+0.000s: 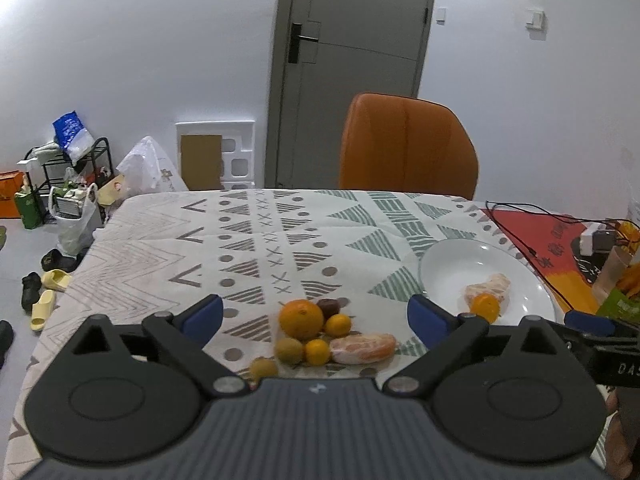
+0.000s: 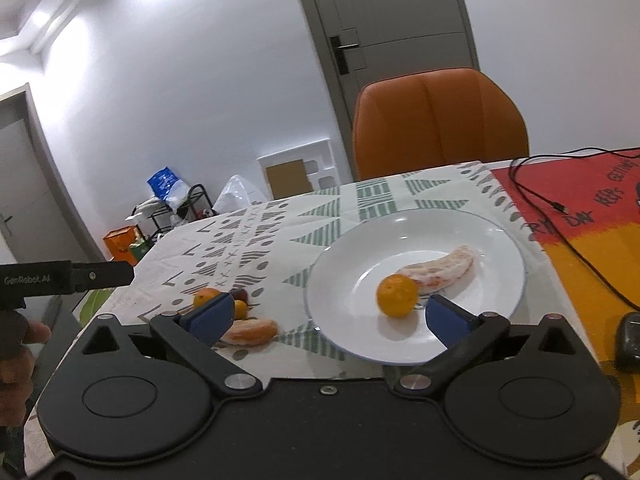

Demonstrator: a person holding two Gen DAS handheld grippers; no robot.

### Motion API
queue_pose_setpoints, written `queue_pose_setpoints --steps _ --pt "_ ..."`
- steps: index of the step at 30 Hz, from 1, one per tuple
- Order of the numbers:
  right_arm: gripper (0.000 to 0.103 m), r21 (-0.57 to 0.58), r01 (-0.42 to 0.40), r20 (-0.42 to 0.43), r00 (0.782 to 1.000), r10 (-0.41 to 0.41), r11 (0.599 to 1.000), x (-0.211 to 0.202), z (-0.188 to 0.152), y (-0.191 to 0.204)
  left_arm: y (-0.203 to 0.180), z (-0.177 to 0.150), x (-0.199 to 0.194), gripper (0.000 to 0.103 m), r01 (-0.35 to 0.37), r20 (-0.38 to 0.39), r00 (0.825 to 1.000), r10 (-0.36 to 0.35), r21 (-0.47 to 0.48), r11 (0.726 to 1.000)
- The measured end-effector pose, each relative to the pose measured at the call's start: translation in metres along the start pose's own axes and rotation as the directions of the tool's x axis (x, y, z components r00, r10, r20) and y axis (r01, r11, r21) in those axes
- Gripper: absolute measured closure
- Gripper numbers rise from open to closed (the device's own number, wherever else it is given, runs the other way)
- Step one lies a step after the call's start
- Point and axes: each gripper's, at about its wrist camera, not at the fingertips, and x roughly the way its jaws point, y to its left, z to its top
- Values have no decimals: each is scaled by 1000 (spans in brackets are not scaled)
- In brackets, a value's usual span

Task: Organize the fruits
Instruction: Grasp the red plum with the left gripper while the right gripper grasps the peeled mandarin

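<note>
Lying on the patterned tablecloth [image 1: 140, 240], the loose fruit cluster sits directly ahead of the left gripper [image 1: 315, 316], at twelve o'clock between its two blue pads, which stand wide apart and touch nothing. The cluster comprises a large orange [image 1: 301, 318], a dark plum-like fruit [image 1: 329, 307] just behind it at one o'clock, two small oranges [image 1: 338, 325] beside and below it, a greenish round fruit [image 1: 289, 350], a yellowish one [image 1: 263, 369] nearest the gripper body, and a peeled citrus piece [image 1: 362, 347] at the cluster's four o'clock edge. The white plate [image 2: 500, 240] lies at the right gripper's [image 2: 327, 316] twelve-to-one o'clock; a small round orange [image 2: 397, 295] rests on it, just ahead of the gap between the pads, untouched. A second peeled citrus piece [image 2: 438, 270] lies on the plate at that orange's two o'clock, apparently touching it, though the blur leaves this uncertain. The right gripper's jaws are likewise spread wide and empty, held level and low over the plate's near rim. The left gripper hovers above the table's near edge, pointing forward toward the orange chair [image 1: 408, 148]. In the right wrist view, a hand [image 2: 16, 356] grips the left tool's handle at nine o'clock. The peeled pieces appear pale orange with white pith; the whole oranges are bright, smooth and unblemished.
</note>
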Motion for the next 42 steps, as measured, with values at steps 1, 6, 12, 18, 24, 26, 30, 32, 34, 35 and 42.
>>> queue_pose_setpoints --steps 1,6,12,18,24,26,30,32,34,35,42 --pt "0 -4 -5 -4 1000 5 1000 1 0 2 3 0 -1 5 -4 1 1000 4 -4 1000" --pt "0 -29 -29 -17 999 29 999 8 0 13 22 -2 -4 5 -27 -2 1000 27 -37 999" --pt "0 -40 -63 -50 997 61 997 20 -1 23 39 -8 -2 6 -46 -14 999 45 -67 997" --pt "0 -76 -98 -75 993 93 992 31 -5 36 51 -18 3 8 -58 -30 998 56 -76 995" --pt "2 -95 -122 -115 987 110 988 46 -12 47 60 -27 8 9 -66 -44 997 62 -83 994" --pt "5 -105 -126 -130 985 112 986 50 -15 51 63 -29 10 9 -75 -50 996 70 -88 993" --pt "11 -113 -125 -158 982 106 986 58 -19 57 68 -36 16 11 -78 -55 996 72 -109 991" --pt "14 -111 -129 -169 980 109 985 62 -21 58 69 -39 19 15 -75 -63 996 68 -113 991" --pt "18 -117 -131 -178 978 109 984 65 -23 61 70 -43 23 19 -61 -71 996 53 -118 991" --pt "19 -121 -131 -183 977 107 984 68 -24 63 71 -45 24 23 -56 -75 996 47 -120 991" --pt "23 -131 -137 -211 972 107 982 83 -28 71 70 -59 40 42 -18 -120 993 3 -125 992"
